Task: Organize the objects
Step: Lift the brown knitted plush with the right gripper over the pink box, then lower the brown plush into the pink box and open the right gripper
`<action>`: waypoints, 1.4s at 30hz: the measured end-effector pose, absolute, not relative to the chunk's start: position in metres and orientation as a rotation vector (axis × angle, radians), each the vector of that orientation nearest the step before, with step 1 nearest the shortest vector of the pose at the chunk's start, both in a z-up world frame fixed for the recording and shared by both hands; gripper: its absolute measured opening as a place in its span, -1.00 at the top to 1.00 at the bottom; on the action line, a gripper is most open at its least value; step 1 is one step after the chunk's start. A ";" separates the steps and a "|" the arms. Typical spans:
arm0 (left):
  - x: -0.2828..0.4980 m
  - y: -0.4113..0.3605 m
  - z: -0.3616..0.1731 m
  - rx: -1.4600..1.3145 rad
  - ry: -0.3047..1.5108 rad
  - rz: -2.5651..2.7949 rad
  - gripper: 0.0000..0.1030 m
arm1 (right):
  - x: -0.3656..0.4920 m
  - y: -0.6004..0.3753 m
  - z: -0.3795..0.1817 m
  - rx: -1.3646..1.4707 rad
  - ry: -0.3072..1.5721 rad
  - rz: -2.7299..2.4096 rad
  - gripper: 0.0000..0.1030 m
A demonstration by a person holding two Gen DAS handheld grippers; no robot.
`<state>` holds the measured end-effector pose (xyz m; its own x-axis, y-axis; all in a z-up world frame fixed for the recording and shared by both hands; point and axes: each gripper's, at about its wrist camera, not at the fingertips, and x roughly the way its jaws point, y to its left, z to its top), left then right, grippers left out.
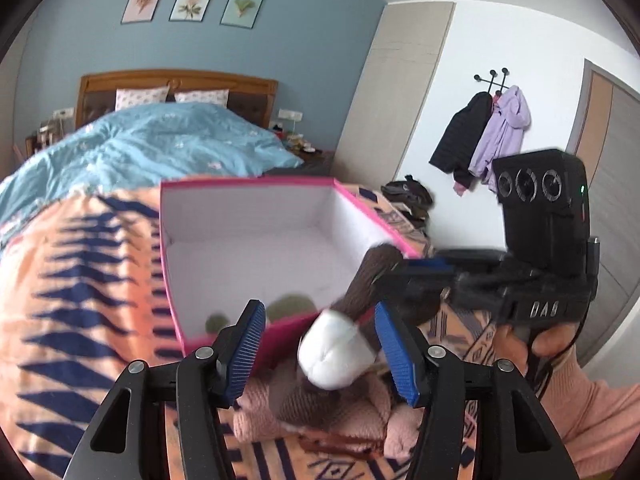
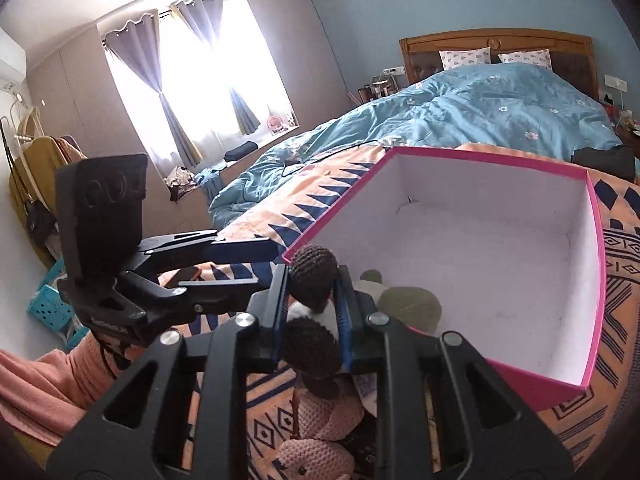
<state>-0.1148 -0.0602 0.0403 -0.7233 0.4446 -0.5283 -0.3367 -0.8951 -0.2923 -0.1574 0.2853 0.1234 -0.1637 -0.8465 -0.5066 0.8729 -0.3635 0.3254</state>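
A brown knitted toy (image 1: 372,276) with a white end (image 1: 332,354) and pink knitted parts (image 2: 316,412) hangs just in front of a pink box (image 1: 280,332) with a white inside. In the right wrist view my right gripper (image 2: 312,280) is shut on a brown round part of the toy (image 2: 314,276); it also reaches in from the right in the left wrist view (image 1: 400,276). My left gripper (image 1: 318,312) stands open around the toy's white end, with a gap at the left pad (image 1: 250,344). A green soft thing (image 2: 408,300) lies in the box's near corner.
The box rests on an orange and navy patterned blanket (image 1: 80,280) at the foot of a bed with a blue duvet (image 2: 480,120). A person's hand and pink sleeve (image 1: 580,400) hold the right gripper. Coats (image 1: 480,136) hang on the far wall.
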 end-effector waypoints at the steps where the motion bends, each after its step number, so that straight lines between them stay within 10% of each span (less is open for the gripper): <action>1: -0.111 -0.061 0.034 -0.864 -0.248 2.558 -0.18 | -0.156 0.287 0.123 0.743 0.062 -1.800 0.53; 14: -0.123 -0.066 -0.033 -1.038 -0.428 2.418 -0.45 | -0.154 0.307 0.095 0.854 0.120 -1.835 0.52; 22: -0.118 -0.075 -0.042 -1.062 -0.466 2.426 -0.45 | -0.153 0.291 0.098 0.852 0.064 -1.775 -0.22; 25: -0.118 -0.074 -0.044 -1.072 -0.459 2.412 -0.45 | -0.150 0.279 0.096 0.860 0.100 -1.784 -0.11; 27: -0.121 -0.073 -0.048 -1.091 -0.466 2.384 -0.45 | -0.152 0.274 0.089 0.893 0.117 -1.777 0.33; 42: -0.105 -0.064 0.016 -0.896 -0.453 2.444 -0.45 | -0.127 0.308 0.142 0.685 0.043 -1.747 0.39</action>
